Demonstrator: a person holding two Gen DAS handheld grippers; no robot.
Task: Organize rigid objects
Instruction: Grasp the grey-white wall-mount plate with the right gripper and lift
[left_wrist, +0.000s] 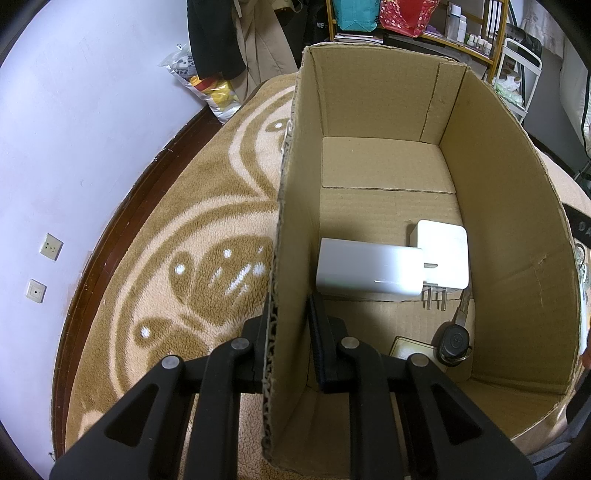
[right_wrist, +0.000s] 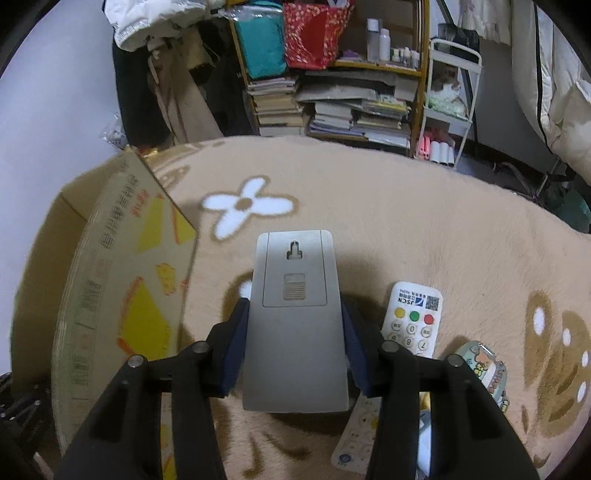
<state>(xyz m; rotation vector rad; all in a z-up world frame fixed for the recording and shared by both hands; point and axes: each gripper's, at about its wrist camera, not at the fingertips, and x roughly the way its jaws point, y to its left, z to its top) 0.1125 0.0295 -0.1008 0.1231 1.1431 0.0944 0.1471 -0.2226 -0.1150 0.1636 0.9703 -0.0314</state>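
Key blade (left_wrist: 464, 308) partly behind charger (left_wrist: 369, 269)

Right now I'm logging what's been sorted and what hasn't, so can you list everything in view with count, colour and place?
box: 1, brown cardboard, on the blanket, open top
chargers: 2, white, on the box floor, touching
car key: 1, black, in the box, near corner
small pale item: 1, cream, in the box beside the key; cannot tell what
grey remote: 1, back side up, between the right pads
white remote: 1, coloured buttons, on the blanket right of the grey one
second white remote: 1, partly under the right gripper
tape roll: 1, cartoon print, on the blanket, far right
blanket: 1, beige, flower pattern
left gripper: black, shut on the box wall
right gripper: black, shut on the grey remote
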